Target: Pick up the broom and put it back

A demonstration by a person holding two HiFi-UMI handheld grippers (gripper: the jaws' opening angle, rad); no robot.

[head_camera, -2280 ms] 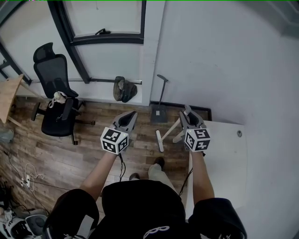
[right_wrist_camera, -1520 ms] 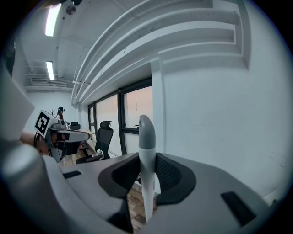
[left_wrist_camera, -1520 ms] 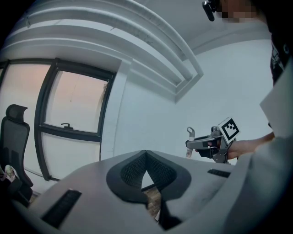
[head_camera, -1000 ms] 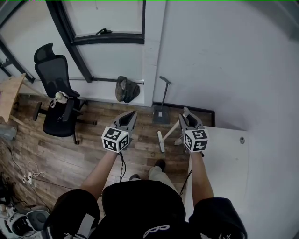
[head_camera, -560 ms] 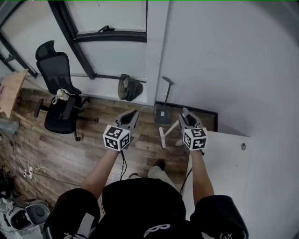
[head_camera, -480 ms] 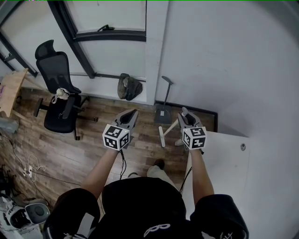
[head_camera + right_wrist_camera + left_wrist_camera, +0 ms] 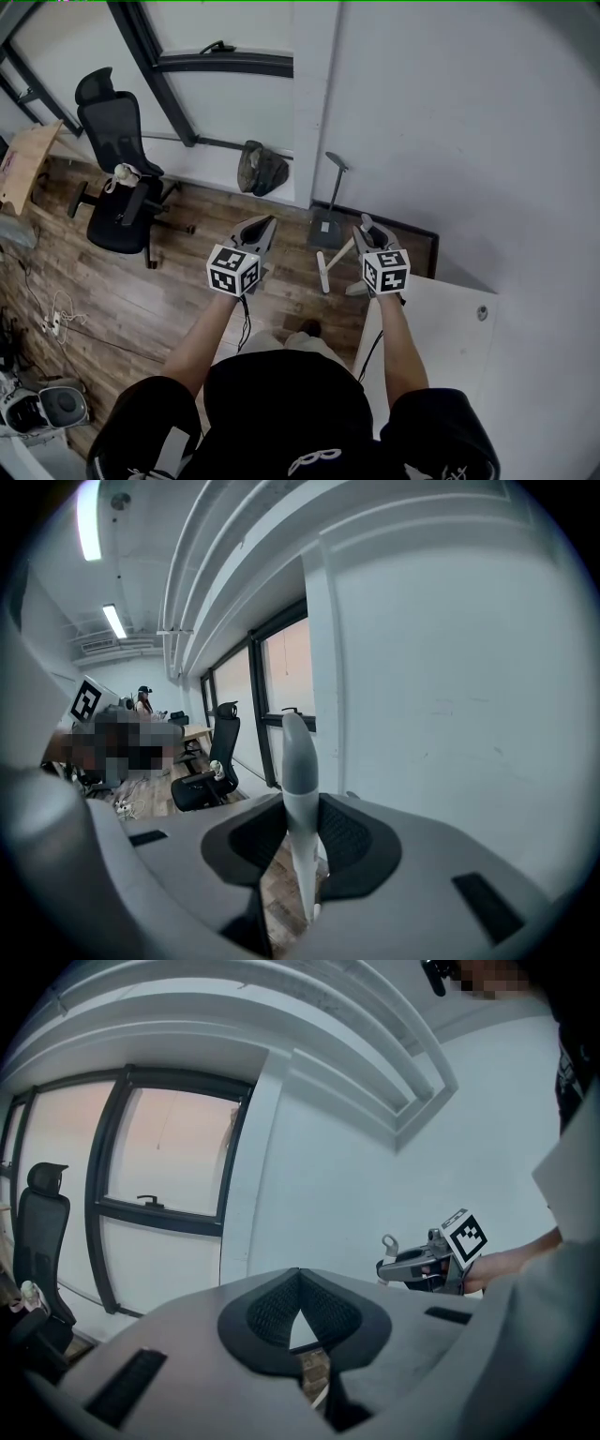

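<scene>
In the right gripper view, a pale grey broom handle point(image 7: 296, 761) runs up between the pads, and my right gripper point(image 7: 302, 804) is shut on it. From the head view the broom point(image 7: 339, 255) slants down from the right gripper point(image 7: 364, 226) to its white head point(image 7: 323, 273) just over the wooden floor. To its left my left gripper point(image 7: 265, 223) hangs apart from the broom. Its pads point(image 7: 272, 1312) meet at the tips with nothing between them. An upright grey dustpan point(image 7: 323, 232) stands against the wall corner just beyond the broom head.
A white tabletop point(image 7: 441, 323) lies under my right arm. Far left stands a black office chair point(image 7: 117, 206), and a dark bag point(image 7: 261, 169) rests at the wall below the window. Cables and a power strip point(image 7: 49, 323) lie at the left edge.
Both hands have edged forward toward the wall corner and dipped a little. The broom stays clamped in the right gripper, and the left gripper stays closed and empty.
</scene>
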